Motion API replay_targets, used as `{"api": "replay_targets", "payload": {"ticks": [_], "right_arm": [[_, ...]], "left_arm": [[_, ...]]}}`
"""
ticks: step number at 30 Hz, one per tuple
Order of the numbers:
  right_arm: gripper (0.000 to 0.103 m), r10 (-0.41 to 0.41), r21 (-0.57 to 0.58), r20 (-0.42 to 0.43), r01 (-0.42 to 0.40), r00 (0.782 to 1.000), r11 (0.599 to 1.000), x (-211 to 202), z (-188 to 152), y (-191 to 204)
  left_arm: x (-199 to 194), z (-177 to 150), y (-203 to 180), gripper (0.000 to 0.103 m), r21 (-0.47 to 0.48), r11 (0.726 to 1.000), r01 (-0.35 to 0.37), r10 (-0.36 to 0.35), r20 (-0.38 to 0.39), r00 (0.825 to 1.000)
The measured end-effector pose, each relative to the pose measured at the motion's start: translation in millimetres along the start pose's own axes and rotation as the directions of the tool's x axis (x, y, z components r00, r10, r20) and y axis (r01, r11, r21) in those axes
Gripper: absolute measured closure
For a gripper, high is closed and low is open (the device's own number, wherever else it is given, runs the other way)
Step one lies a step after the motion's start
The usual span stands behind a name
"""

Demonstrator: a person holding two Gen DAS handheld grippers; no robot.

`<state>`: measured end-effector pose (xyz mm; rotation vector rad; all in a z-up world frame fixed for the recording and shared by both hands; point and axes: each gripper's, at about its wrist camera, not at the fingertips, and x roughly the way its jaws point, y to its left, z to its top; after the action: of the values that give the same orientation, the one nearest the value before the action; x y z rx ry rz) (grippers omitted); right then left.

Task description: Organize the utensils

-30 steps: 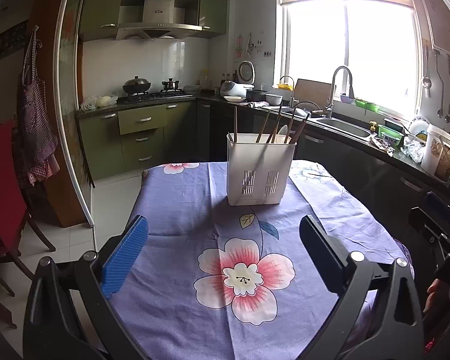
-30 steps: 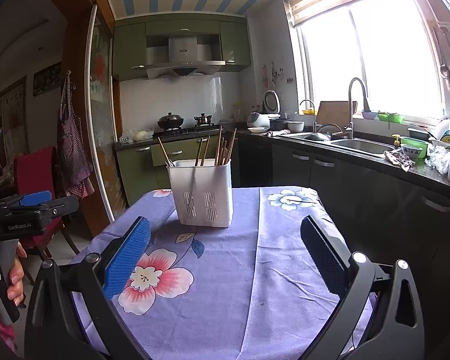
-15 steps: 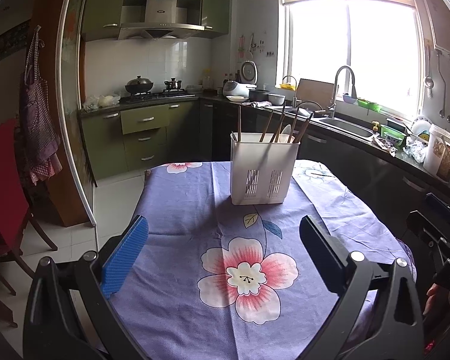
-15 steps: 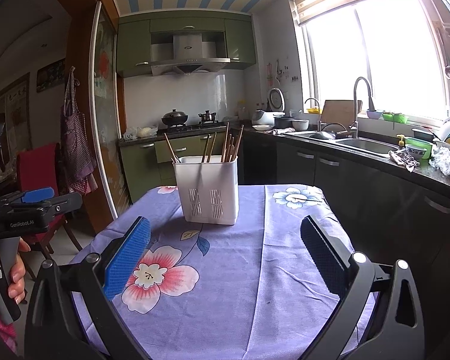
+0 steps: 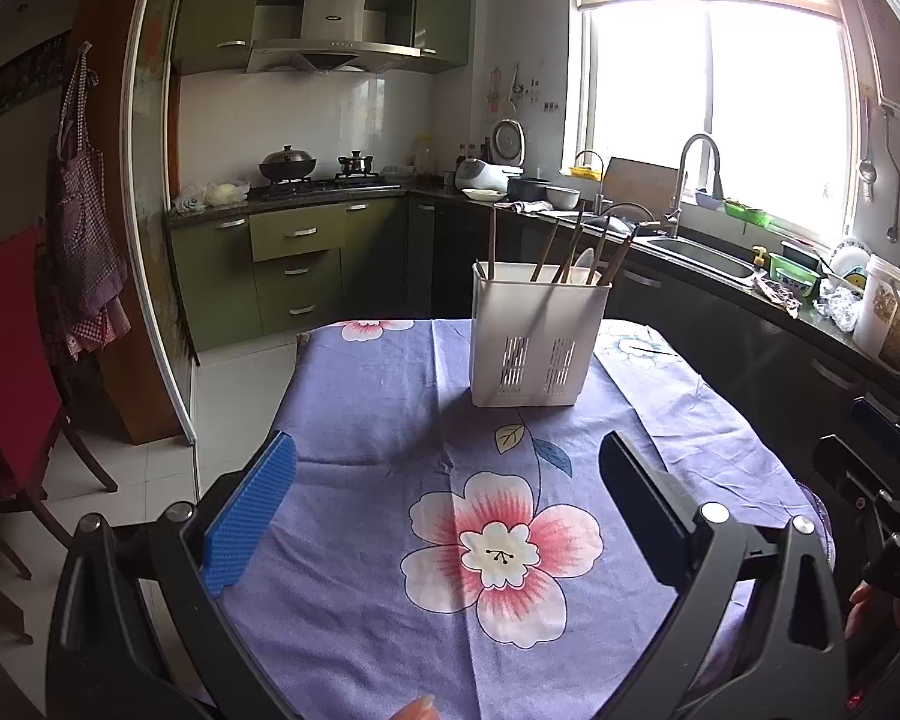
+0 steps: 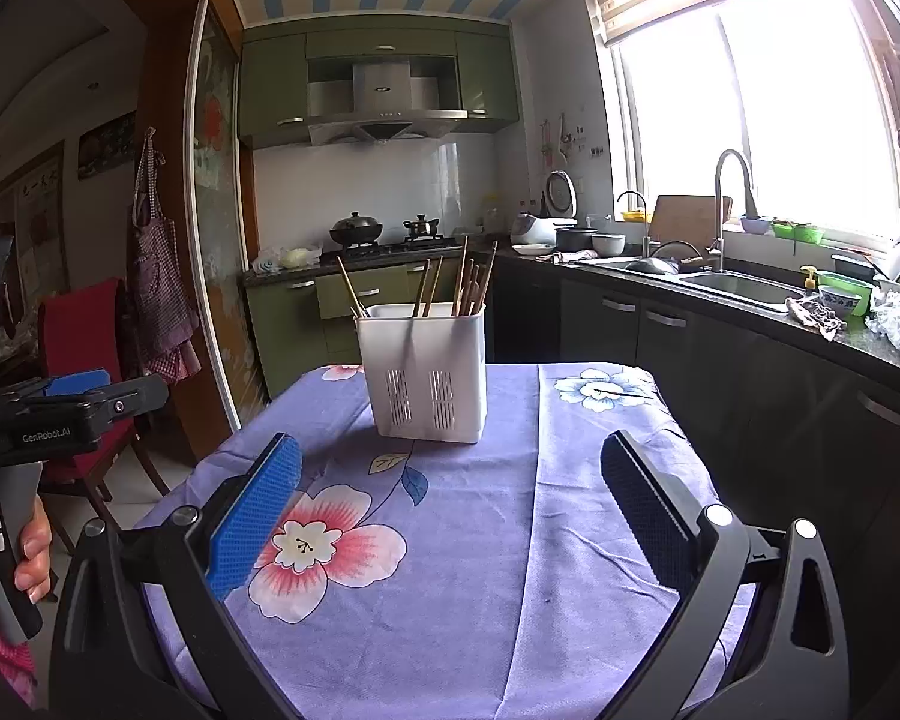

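Two grippers: the left gripper (image 5: pixel 447 495) and the right gripper (image 6: pixel 450 492) both have their jaws spread wide with nothing between them, held above the near end of the table.
Holder: a white, slotted, rectangular plastic utensil holder (image 5: pixel 537 339) stands upright on the purple flower-print tablecloth (image 5: pixel 390 420), toward the far end of the table.
Utensils: several brown wooden chopsticks (image 5: pixel 561 246) stand in the holder, long axes near upright and fanned outward at the tops; a white spoon-like piece (image 5: pixel 585 267) leans among them.
Key relation: the holder lies ahead of both grippers and well apart from them, slightly right of centre for the left gripper, slightly left of centre for the right one (image 6: pixel 426 372). Neither is clearly nearer.
Stage: no loose utensil shows on the cloth. Utensils standing in the holder would fit sorting already finished, or a mixed holder waiting to be sorted; the pictures do not settle which.
Left view only: the white piece inside the holder, and the right gripper's body at the right edge.
Right view only: the chopsticks (image 6: pixel 462 282) bunched toward the holder's right half with one (image 6: pixel 351 288) apart at its left, and a hand (image 6: pixel 27 546) on the left gripper's handle.
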<state>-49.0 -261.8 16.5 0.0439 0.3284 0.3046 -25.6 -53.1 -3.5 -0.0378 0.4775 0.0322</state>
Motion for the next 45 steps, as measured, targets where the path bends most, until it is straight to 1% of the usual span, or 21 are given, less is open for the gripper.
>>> {"api": "replay_targets", "payload": {"ticks": [10, 13, 17, 22, 27, 39, 45], "right_arm": [[0.005, 0.006, 0.0, -0.009, -0.006, 1.0, 1.0, 3.2, -0.9, 0.1], [0.005, 0.008, -0.002, -0.01, -0.008, 1.0, 1.0, 3.6, -0.9, 0.7], [0.005, 0.009, -0.002, -0.01, -0.009, 1.0, 1.0, 3.8, -1.0, 0.7], [0.005, 0.011, -0.004, -0.015, -0.011, 1.0, 1.0, 5.4, -2.1, 1.7], [0.005, 0.015, -0.01, -0.021, -0.015, 1.0, 1.0, 9.0, -4.1, 3.9], [0.005, 0.02, -0.011, -0.027, -0.02, 0.999, 1.0, 12.8, -5.1, 4.5], [0.005, 0.023, -0.009, -0.031, -0.023, 0.999, 1.0, 15.6, -5.9, 4.4]], "left_arm": [[1.5, -1.8, -0.5, 0.007, 0.01, 1.0, -0.019, 0.019, -0.001, 1.0], [1.6, -1.9, 0.5, 0.007, 0.003, 1.0, -0.009, 0.009, -0.001, 1.0], [0.0, -1.1, 0.6, 0.007, 0.001, 1.0, -0.014, 0.014, 0.004, 1.0], [-1.9, -0.7, -0.9, 0.007, 0.016, 0.999, -0.035, 0.035, 0.016, 0.999], [-3.8, 0.2, 0.1, 0.007, 0.004, 1.0, 0.001, -0.001, 0.025, 1.0], [-0.2, 0.3, 1.5, 0.007, -0.002, 1.0, 0.011, -0.011, 0.009, 1.0], [-0.6, 0.4, 2.2, 0.007, -0.008, 0.999, 0.04, -0.04, 0.003, 0.999]]}}
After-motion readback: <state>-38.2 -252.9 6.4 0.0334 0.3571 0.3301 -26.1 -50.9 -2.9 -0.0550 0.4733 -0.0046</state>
